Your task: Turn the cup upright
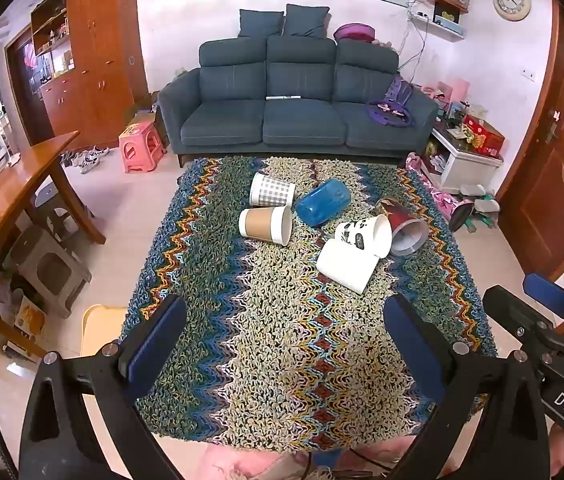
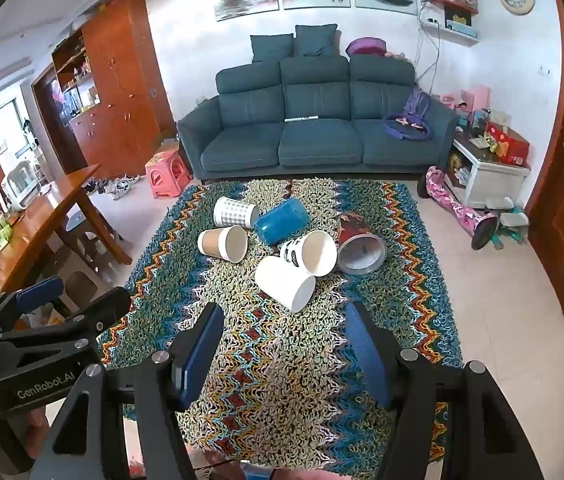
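Note:
Several cups lie on their sides on a zigzag woven mat [image 1: 282,340] [image 2: 282,360]: a checked cup [image 1: 272,190] [image 2: 236,212], a blue cup [image 1: 323,202] [image 2: 280,220], a brown paper cup [image 1: 266,225] [image 2: 222,243], a panda-print cup [image 1: 363,234] [image 2: 309,252], a plain white cup [image 1: 347,266] [image 2: 285,282] and a red cup [image 1: 403,224] [image 2: 359,244]. My left gripper [image 1: 285,320] is open and empty, above the mat's near part. My right gripper [image 2: 285,328] is open and empty, just short of the white cup.
A blue sofa [image 1: 297,100] stands behind the mat. A wooden table [image 1: 6,200] and grey stool [image 1: 48,268] are on the left, a pink stool [image 1: 142,146] beyond. A white cabinet [image 1: 465,156] and a pink scooter [image 2: 461,212] are on the right.

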Action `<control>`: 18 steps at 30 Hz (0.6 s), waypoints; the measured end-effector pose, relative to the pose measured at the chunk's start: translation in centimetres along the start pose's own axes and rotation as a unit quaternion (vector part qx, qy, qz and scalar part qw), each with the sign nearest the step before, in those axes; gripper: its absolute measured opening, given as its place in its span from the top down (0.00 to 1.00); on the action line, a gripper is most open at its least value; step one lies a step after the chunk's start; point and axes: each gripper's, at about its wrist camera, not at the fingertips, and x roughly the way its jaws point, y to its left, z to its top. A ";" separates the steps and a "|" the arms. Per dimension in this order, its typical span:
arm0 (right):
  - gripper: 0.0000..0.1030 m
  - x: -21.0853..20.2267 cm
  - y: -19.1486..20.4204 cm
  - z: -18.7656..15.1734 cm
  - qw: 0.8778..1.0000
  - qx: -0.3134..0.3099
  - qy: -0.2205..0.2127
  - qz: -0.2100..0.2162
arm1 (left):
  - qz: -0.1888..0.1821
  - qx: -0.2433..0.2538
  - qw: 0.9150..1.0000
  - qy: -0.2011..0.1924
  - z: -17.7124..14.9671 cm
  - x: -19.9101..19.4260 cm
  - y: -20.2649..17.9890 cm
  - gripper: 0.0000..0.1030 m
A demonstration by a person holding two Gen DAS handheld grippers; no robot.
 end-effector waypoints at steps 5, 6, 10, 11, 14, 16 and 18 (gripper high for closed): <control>0.37 0.1 0.0 0.0 1.000 0.001 0.002 0.000 | 0.000 -0.001 1.000 0.000 0.0 0.0 0.0 0.03; 0.37 0.1 0.0 0.0 1.000 0.001 0.002 0.001 | 0.000 -0.001 1.000 0.000 0.0 0.0 0.0 0.03; 0.37 0.0 0.1 0.1 1.000 0.001 0.004 0.002 | 0.000 0.000 1.000 0.001 0.0 0.1 0.0 0.03; 0.37 0.0 0.1 0.1 1.000 0.001 0.004 0.001 | 0.000 -0.001 1.000 0.000 0.0 0.0 0.0 0.03; 0.37 -0.1 0.1 0.2 1.000 0.001 0.005 0.001 | 0.000 -0.001 1.000 0.000 0.0 0.0 0.0 0.03; 0.37 0.0 -0.1 -0.1 1.000 0.002 0.007 0.001 | 0.000 -0.001 1.000 0.000 0.0 0.0 0.0 0.03; 0.37 0.3 0.0 -0.1 1.000 0.002 0.007 0.001 | 0.000 -0.001 1.000 0.001 0.0 0.0 0.0 0.03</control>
